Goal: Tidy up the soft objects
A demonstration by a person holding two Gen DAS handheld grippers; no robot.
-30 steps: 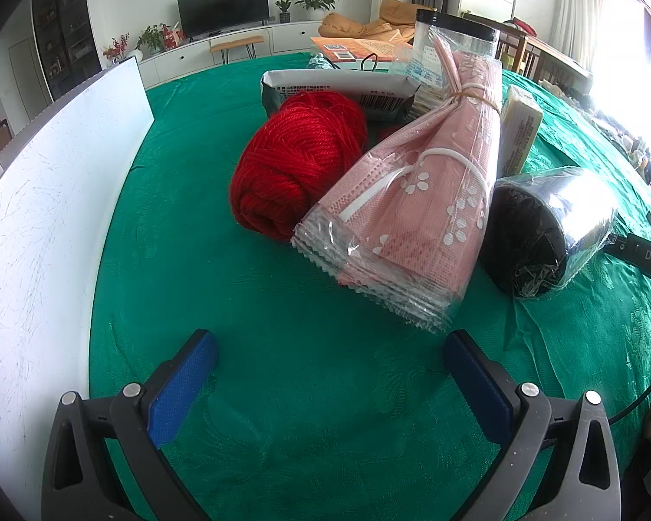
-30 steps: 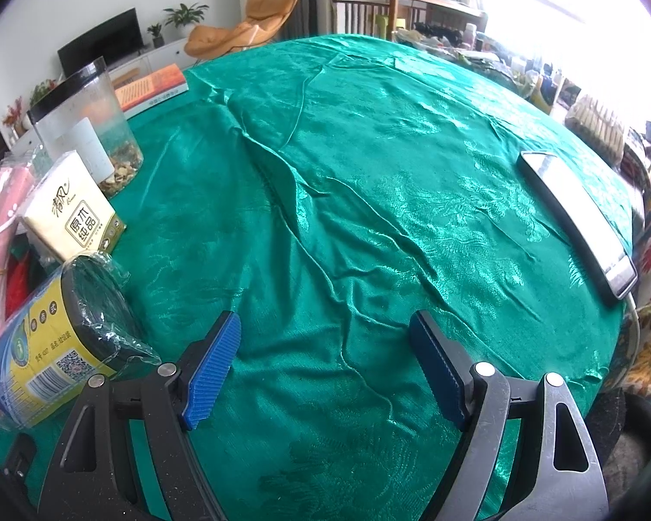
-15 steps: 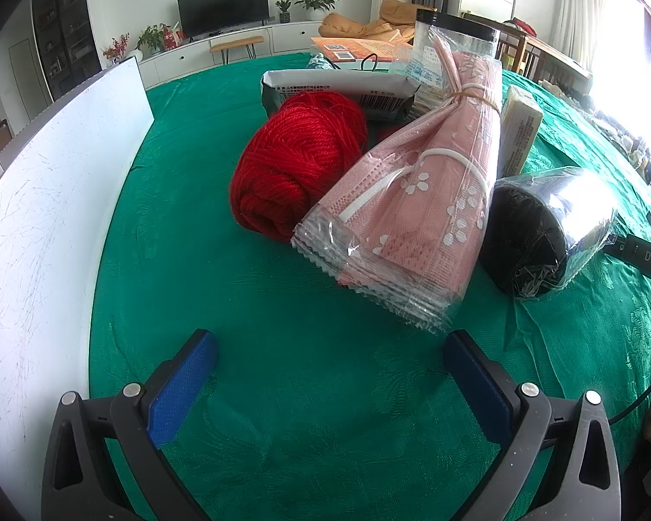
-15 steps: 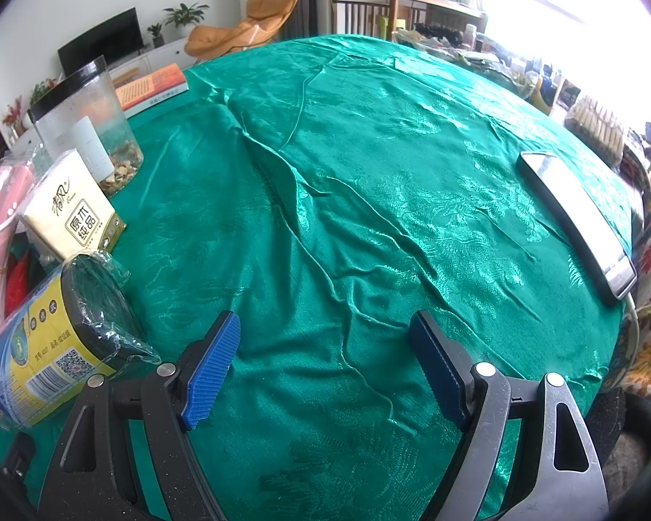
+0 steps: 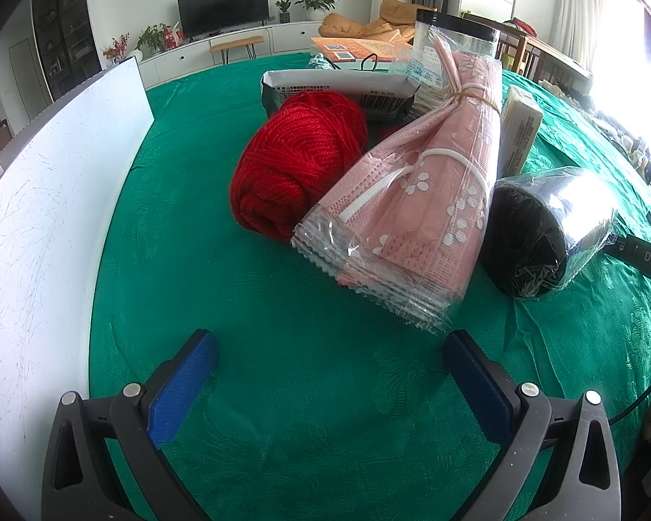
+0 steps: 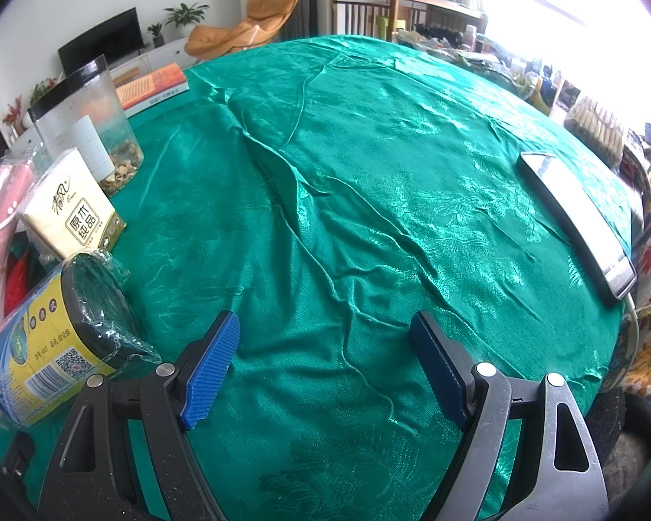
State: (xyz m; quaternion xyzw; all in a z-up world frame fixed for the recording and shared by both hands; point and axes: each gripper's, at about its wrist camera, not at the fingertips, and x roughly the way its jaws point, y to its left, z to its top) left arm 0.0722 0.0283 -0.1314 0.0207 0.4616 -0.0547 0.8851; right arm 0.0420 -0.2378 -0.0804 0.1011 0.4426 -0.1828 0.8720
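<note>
In the left wrist view a red yarn ball [image 5: 297, 160] lies on the green tablecloth [image 5: 282, 347]. A bundle of pink face masks in clear plastic [image 5: 416, 199] leans beside it. A roll of black bags in plastic wrap [image 5: 538, 234] lies to its right and shows in the right wrist view [image 6: 52, 347]. A tissue pack [image 6: 73, 212] stands behind the roll. My left gripper [image 5: 330, 373] is open and empty, short of the masks. My right gripper [image 6: 325, 351] is open and empty over bare cloth, right of the roll.
A white board [image 5: 43, 199] stands along the left. A clear jar with a black lid [image 6: 87, 126] and a book [image 6: 152, 87] are at the back. A dark packet [image 5: 338, 91] lies behind the yarn. A phone [image 6: 577, 221] lies near the right table edge.
</note>
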